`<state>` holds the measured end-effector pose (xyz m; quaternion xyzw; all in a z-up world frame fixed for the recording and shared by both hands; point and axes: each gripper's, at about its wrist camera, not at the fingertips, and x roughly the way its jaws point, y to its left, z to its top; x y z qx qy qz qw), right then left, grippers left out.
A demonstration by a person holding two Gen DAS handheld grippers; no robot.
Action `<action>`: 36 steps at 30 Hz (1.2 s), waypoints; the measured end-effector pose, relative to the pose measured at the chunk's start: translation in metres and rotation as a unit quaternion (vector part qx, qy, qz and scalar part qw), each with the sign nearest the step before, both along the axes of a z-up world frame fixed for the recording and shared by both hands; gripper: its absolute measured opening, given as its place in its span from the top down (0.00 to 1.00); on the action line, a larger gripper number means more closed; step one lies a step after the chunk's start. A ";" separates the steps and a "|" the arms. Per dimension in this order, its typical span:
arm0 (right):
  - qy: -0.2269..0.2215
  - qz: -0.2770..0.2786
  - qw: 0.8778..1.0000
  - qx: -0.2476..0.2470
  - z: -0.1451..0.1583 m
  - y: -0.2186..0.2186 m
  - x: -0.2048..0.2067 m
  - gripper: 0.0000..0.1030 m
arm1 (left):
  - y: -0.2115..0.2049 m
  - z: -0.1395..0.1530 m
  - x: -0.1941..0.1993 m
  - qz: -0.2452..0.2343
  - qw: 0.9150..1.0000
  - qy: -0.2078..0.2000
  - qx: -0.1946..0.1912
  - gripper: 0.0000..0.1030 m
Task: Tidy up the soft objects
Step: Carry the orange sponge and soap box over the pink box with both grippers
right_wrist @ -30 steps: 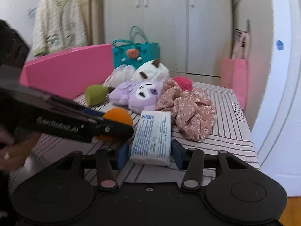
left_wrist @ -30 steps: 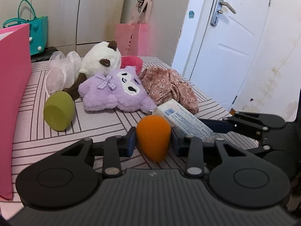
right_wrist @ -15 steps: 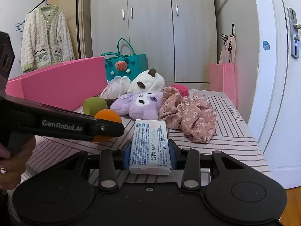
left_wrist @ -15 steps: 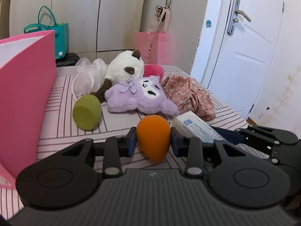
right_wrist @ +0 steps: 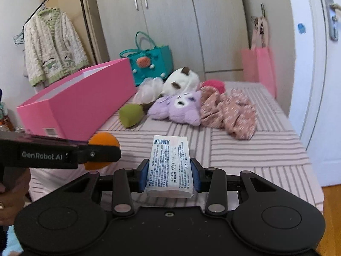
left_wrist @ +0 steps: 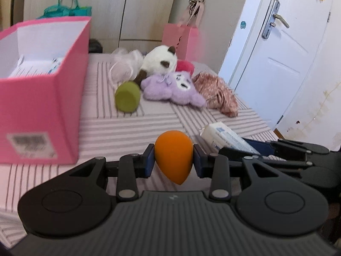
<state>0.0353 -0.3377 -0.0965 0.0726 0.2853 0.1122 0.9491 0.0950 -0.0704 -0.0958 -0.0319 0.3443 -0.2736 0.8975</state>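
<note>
Both grippers grip: left gripper (left_wrist: 173,160) sponge (left_wrist: 173,155), right gripper (right_wrist: 169,172) tissue pack (right_wrist: 169,166).

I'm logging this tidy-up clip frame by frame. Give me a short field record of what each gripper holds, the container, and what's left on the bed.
left gripper: shut on orange sponge
right gripper: jaws have just been closing, shut on tissue pack
container: pink box, open top, white packs inside
loose on bed: green sponge, purple plush, white plush, floral cloth

Blurred label (left_wrist: 29,144) on pink box (left_wrist: 42,111)
</note>
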 end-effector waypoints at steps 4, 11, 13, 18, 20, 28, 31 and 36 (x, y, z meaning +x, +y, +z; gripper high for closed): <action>0.004 0.026 1.000 0.007 0.010 0.008 -0.012 0.57 | 0.020 0.003 -0.012 0.009 1.000 0.015 0.004 0.65; 0.032 0.109 0.993 0.028 0.033 0.028 -0.024 0.57 | 0.056 0.020 -0.030 0.024 0.999 0.023 0.025 0.65; 0.043 0.132 0.990 0.036 0.040 0.034 -0.024 0.57 | 0.069 0.030 -0.032 0.023 0.999 0.032 0.022 0.65; 0.064 0.191 0.978 0.047 0.067 0.051 -0.020 0.57 | 0.098 0.060 -0.038 0.020 0.999 0.030 0.032 0.65; 0.066 0.210 0.974 0.048 0.078 0.057 -0.018 0.57 | 0.106 0.070 -0.040 0.021 0.999 0.022 0.042 0.65; 0.043 0.256 0.965 0.031 0.118 0.084 -0.003 0.56 | 0.135 0.106 -0.036 0.020 0.999 -0.001 0.047 0.65; 0.027 0.260 0.965 0.025 0.127 0.092 0.009 0.56 | 0.140 0.115 -0.031 0.021 0.999 -0.018 0.047 0.65; 0.011 0.265 0.964 0.023 0.139 0.107 0.040 0.56 | 0.145 0.124 -0.009 0.020 0.998 -0.034 0.042 0.65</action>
